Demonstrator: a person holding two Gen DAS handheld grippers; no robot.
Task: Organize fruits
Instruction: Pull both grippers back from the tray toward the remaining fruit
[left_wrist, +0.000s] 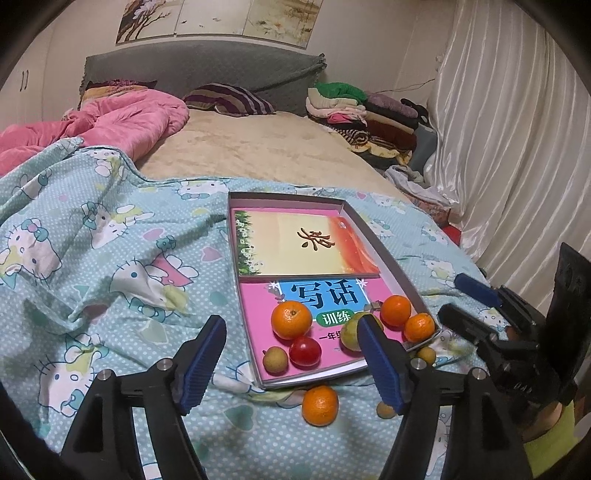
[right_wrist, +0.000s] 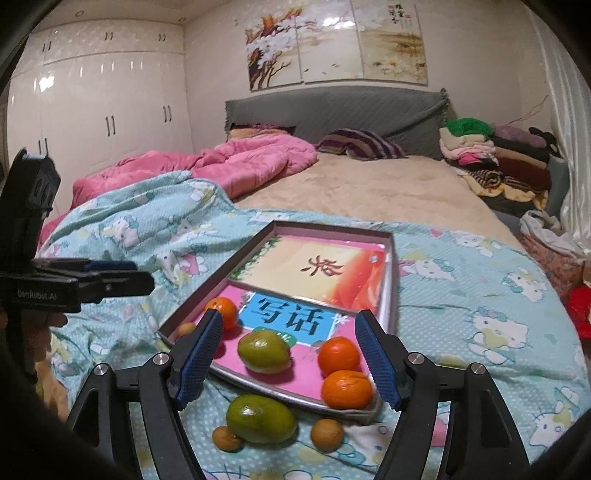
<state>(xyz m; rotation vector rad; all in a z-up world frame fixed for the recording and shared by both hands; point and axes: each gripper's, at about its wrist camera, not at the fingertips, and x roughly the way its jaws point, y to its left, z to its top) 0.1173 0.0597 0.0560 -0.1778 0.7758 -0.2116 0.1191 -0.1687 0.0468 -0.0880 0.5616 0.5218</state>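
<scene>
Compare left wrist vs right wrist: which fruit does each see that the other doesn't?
Left wrist only: the red fruit in the tray, and an orange on the blanket in front of the tray.
Right wrist only: a green fruit on the blanket.
Both: the tray holding oranges and another green fruit, both grippers open and empty.

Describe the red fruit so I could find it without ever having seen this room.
On the bed, a shallow tray of books rests on the blue cartoon-cat sheet. At the tray's near end, on the pink book, sits the red fruit, between a big orange and a small brown one. It is the only red, glossy fruit.
</scene>
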